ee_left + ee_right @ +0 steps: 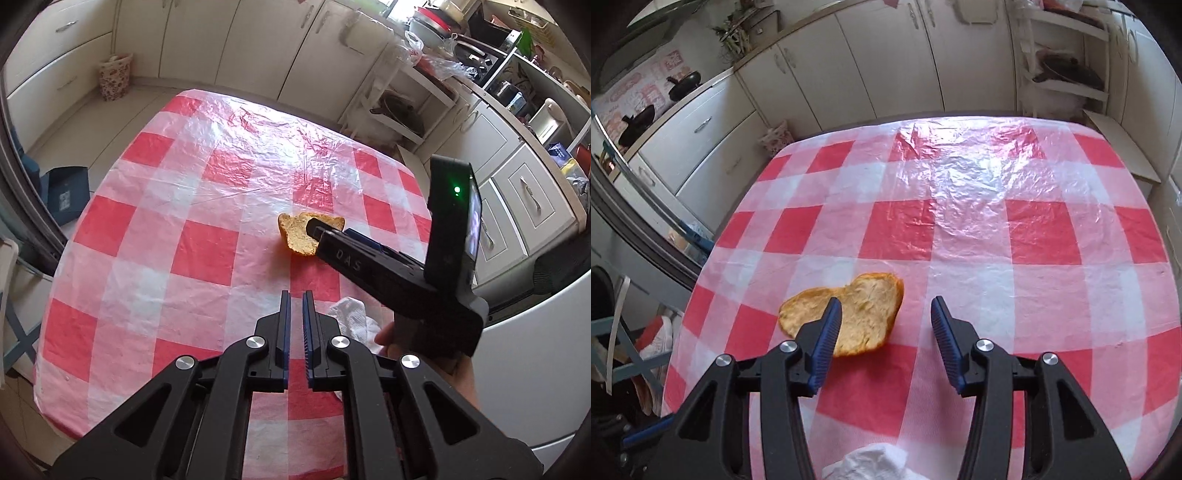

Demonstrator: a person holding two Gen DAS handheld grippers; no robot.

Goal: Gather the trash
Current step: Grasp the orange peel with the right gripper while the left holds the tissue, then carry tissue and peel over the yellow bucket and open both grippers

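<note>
Right gripper (886, 314) fingers spread, nothing pinched; bread slice (846, 314) flat on the checkered desk (997, 229), partly under the left finger (827, 332), mostly left of the gap. Left gripper (296, 314) fingers nearly pressed together, empty; crumpled white tissue (351, 317) just right of them, bread ahead.

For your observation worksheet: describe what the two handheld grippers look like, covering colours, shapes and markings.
Both are black plastic with round silver pivot bolts and blue ribbed pads lining the jaws. The left gripper shows angular, cut-out linkage arms. The right gripper carries raised "DAS" lettering and an upright black module with a green light.
</note>
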